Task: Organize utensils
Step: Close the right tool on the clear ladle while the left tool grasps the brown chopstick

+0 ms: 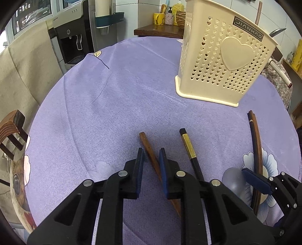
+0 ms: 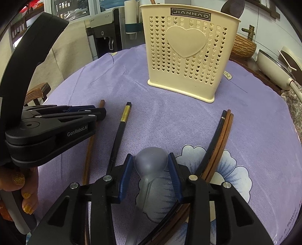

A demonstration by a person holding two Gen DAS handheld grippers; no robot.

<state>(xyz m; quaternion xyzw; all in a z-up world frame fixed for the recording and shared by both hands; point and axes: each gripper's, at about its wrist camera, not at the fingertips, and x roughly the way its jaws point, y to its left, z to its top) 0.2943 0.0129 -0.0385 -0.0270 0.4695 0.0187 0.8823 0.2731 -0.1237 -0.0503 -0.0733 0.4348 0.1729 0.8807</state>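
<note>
1. Two claws work low over a round tabletop [image 1: 113,103] covered with a purple cloth printed with flowers; both point down at it.
2. Left claw [image 1: 151,150]: jaws narrow but not closed. A single brown chopstick [image 1: 147,145] lies flat on the cloth between the pads. It runs close along the right pad, with a visible gap to the left pad. Not gripped.
3. Right claw [image 2: 150,155]: pads sit either side of the bowl of a grey translucent spoon [image 2: 149,181] lying on the cloth, handle running back under the claw. Pads are very close to the bowl; cannot tell if they press on it.
4. Black chopstick with a gold band [image 1: 188,147] lies flat between the two claws, near the brown one but not touching it.
5. Three chopsticks [image 2: 220,135], one black and two brown, lie bunched side by side just right of the right claw, touching one another.
6. Cream utensil holder [image 2: 188,56], with heart-shaped holes and a raised heart on the front, stands upright at the far side of the tabletop, well apart from the loose utensils. A dark ladle [image 2: 233,7] sticks up out of it.
7. Person's hand [image 2: 24,188] with glittery gold nails holds the left claw's handle.
</note>
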